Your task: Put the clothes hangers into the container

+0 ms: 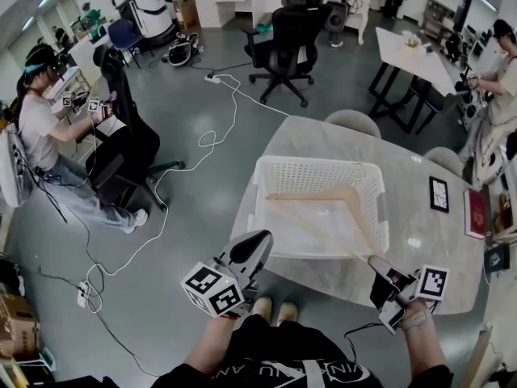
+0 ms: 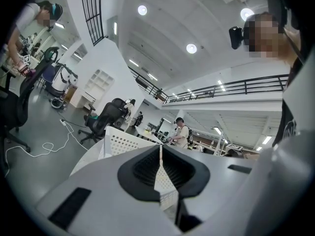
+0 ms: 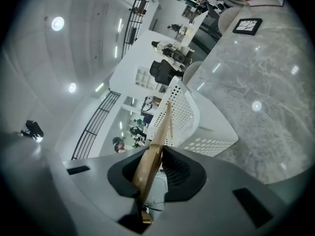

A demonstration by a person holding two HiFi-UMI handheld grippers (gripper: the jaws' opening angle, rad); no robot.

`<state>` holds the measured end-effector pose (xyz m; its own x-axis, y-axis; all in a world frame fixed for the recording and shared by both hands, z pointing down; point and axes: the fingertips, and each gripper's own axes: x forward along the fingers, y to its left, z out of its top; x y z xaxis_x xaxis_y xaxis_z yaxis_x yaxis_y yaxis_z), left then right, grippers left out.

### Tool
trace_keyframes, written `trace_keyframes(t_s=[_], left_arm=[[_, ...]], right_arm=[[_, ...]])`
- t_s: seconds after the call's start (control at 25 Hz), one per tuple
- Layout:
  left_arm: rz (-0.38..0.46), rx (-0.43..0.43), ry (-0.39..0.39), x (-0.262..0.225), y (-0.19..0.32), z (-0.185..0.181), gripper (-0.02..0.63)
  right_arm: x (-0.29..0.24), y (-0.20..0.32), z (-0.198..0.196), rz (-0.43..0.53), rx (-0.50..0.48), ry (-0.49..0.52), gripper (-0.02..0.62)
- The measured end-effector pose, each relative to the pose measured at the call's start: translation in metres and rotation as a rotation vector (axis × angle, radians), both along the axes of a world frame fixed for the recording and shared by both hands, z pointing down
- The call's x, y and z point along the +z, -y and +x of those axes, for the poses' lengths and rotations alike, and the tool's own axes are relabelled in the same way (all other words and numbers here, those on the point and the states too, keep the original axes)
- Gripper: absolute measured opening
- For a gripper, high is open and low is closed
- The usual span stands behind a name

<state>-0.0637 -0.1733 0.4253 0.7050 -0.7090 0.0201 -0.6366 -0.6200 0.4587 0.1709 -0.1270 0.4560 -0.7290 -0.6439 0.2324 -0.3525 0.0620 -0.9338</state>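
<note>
Your right gripper (image 1: 375, 262) pinches the wooden hanger (image 1: 349, 208) over the white basket (image 1: 317, 166). Your left gripper's (image 1: 262, 239) fingers meet, empty. A red book (image 1: 476, 212) lies nearby.

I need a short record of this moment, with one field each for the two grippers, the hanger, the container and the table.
left gripper: jaws together, nothing between them; by the basket's near corner
right gripper: jaws shut on one end of the wooden hanger
wooden hanger: tilted, its far part reaching over the basket's inside
basket: white, perforated, standing on the table; no other hanger seen in it
table: grey marbled top
</note>
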Motion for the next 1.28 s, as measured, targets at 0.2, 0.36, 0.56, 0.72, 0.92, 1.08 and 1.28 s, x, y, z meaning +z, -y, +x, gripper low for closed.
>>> trace_keyframes(t_s=[0.2, 0.36, 0.56, 0.72, 0.92, 1.08, 1.28], left_arm=[[-0.005, -0.002, -0.001, -0.004, -0.003, -0.002, 0.021], [-0.009, -0.009, -0.002, -0.006, -0.002, -0.002, 0.021], [-0.010, -0.010, 0.005, -0.009, -0.004, -0.001, 0.021], [-0.005, -0.007, 0.001, -0.008, -0.007, 0.001, 0.021], [-0.017, -0.011, 0.004, -0.005, -0.009, 0.004, 0.021], [-0.021, -0.013, 0.000, -0.003, -0.011, 0.003, 0.021], [-0.027, -0.014, 0.002, -0.003, -0.008, -0.001, 0.021]], right_arm=[[-0.002, 0.001, -0.005, 0.008, -0.022, -0.028, 0.066], [-0.002, 0.004, -0.006, 0.021, -0.033, -0.044, 0.066], [-0.002, 0.006, -0.010, 0.035, -0.034, -0.065, 0.067], [0.000, 0.007, -0.012, 0.051, -0.041, -0.087, 0.067], [0.001, 0.008, -0.012, 0.066, -0.053, -0.089, 0.067], [0.001, 0.010, -0.011, 0.064, -0.043, -0.090, 0.067], [0.001, 0.015, -0.015, 0.070, -0.046, -0.086, 0.067]])
